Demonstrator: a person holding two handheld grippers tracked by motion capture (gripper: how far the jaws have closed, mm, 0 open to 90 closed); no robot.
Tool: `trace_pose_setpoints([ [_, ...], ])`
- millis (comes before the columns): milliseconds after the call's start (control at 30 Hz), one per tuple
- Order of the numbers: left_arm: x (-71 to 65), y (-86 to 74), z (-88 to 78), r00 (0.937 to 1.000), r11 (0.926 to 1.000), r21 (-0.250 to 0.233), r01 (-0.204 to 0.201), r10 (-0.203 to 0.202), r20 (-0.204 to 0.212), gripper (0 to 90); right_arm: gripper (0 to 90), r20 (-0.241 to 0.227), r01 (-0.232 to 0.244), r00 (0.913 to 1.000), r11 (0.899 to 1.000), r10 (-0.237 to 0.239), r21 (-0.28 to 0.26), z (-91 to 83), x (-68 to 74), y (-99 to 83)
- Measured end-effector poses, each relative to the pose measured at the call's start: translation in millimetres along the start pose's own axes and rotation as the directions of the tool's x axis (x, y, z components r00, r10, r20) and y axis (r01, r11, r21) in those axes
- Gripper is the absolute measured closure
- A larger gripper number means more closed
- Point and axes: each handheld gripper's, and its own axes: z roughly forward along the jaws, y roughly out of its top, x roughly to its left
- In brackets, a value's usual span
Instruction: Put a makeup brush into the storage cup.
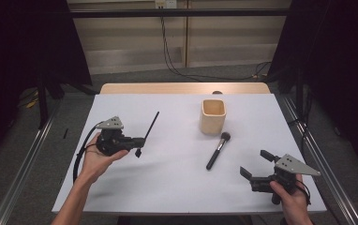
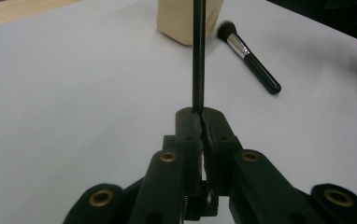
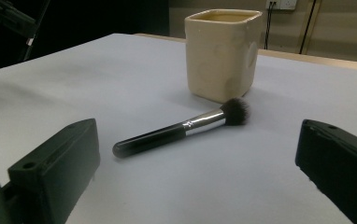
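Note:
A thin black rod (image 1: 151, 125) sticks out from my left gripper (image 1: 138, 142), which is shut on its lower end at the table's left; in the left gripper view the rod (image 2: 198, 56) rises straight from the closed jaws of the left gripper (image 2: 200, 116). A cream square cup (image 1: 212, 116) stands upright right of centre. A black makeup brush (image 1: 218, 150) with a silver ferrule lies flat just in front of it, bristles toward the cup. My right gripper (image 1: 254, 162) hovers open at the front right, facing the brush (image 3: 176, 130) and the cup (image 3: 221, 51), nothing between its jaws.
A white sheet (image 1: 177, 187) covers the wooden table (image 1: 121, 88), whose bare strip shows at the far edge. Metal rails (image 1: 22, 173) run along both sides on the floor. Dark curtains hang left and right, and cables (image 1: 172, 61) trail behind the table.

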Motion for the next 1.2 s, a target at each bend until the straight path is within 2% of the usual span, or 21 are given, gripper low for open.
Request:
trace_pose_setpoints([
  [133,-6.7,0.1,4.2,0.9997,0.9999,0.009,-0.013,0.013,0.019,85.8,0.0,-0.007,0.007,0.9999,1.000,-0.007,0.002,1.2,0.7,0.0],
  [400,-18.6,1.1,17.1,0.9975,0.9972,0.058,-0.047,0.044,0.054,85.8,0.0,-0.042,0.022,0.9989,1.000,-0.021,0.009,6.6,3.7,0.5],
  [533,-26.7,4.6,21.7,0.9949,0.9961,0.063,-0.062,0.057,0.083,85.8,0.0,-0.066,0.024,0.9975,1.000,-0.023,0.005,9.3,6.2,2.9],
  [633,-32.9,6.8,25.2,0.9919,0.9931,0.090,-0.076,0.066,0.109,85.9,0.0,-0.091,0.036,0.9952,0.999,-0.036,0.006,12.3,8.4,5.4],
  [800,-42.9,9.3,31.1,0.9858,0.9876,0.120,-0.102,0.084,0.145,85.9,0.0,-0.142,0.053,0.9884,0.999,-0.053,-0.004,19.1,14.7,12.7],
  [967,-52.3,13.1,36.8,0.9789,0.9820,0.139,-0.128,0.103,0.176,85.9,0.0,-0.205,0.075,0.9760,0.997,-0.073,0.001,25.8,21.0,18.7],
  [1033,-55.8,14.5,38.9,0.9763,0.9795,0.146,-0.139,0.110,0.186,85.8,0.0,-0.215,0.077,0.9737,0.997,-0.075,0.002,28.6,23.7,21.2],
  [1100,-59.1,15.9,40.3,0.9767,0.9783,0.141,-0.152,0.127,0.173,85.8,0.0,-0.224,0.078,0.9718,0.997,-0.075,0.005,31.0,25.8,23.6],
  [1200,-63.3,17.7,42.3,0.9741,0.9754,0.149,-0.162,0.134,0.182,85.8,0.0,-0.248,0.080,0.9659,0.997,-0.074,0.014,34.0,27.8,26.7],
])
